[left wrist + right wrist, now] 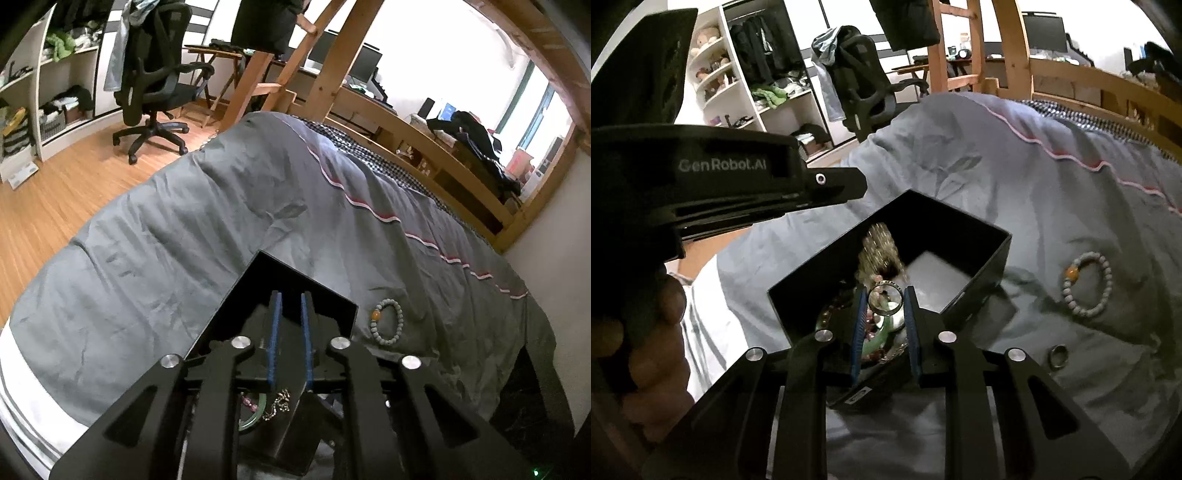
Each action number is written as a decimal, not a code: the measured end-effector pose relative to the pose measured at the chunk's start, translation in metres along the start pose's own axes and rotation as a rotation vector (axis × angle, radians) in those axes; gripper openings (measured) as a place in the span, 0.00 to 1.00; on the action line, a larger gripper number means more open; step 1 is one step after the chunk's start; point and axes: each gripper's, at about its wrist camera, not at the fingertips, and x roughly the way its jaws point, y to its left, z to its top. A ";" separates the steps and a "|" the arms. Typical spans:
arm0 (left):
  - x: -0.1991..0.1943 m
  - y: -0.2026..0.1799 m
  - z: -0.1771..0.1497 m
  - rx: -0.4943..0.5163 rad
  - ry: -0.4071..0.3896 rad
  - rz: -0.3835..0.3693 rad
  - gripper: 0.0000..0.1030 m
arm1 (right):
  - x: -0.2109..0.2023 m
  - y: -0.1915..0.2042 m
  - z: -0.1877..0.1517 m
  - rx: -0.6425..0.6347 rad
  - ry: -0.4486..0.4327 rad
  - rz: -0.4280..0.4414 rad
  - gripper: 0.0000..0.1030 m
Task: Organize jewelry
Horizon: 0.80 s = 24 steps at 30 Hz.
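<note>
A black open box (979, 254) sits on the grey bedspread and holds several pieces: a gold chain (879, 247), a green bangle and pink beads. My right gripper (885, 295) is shut on a silver ring (885, 300) and holds it above the box. My left gripper (290, 299) hovers over the same box (332, 295) with its jaws a small gap apart and nothing between them; the bangle (255, 421) and chain show below it. A pale bead bracelet (1087, 282) with an orange bead lies right of the box, also in the left wrist view (386, 321). A second ring (1057, 355) lies near it.
The left hand-held gripper body (720, 184) fills the left of the right wrist view. The grey bedspread (184, 240) covers a bed with a wooden frame (424, 140). An office chair (155, 85) and shelves (55, 92) stand on the wooden floor beyond.
</note>
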 end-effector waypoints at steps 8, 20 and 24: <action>-0.017 0.003 0.002 -0.030 -0.097 0.016 0.84 | -0.035 -0.045 0.007 0.105 -0.128 -0.199 0.96; 0.013 -0.062 -0.031 0.183 -0.012 -0.194 0.92 | -0.091 -0.158 0.008 0.307 -0.157 -0.463 0.96; 0.036 -0.093 -0.056 0.259 0.063 -0.252 0.92 | -0.103 -0.173 0.012 0.328 -0.169 -0.474 0.96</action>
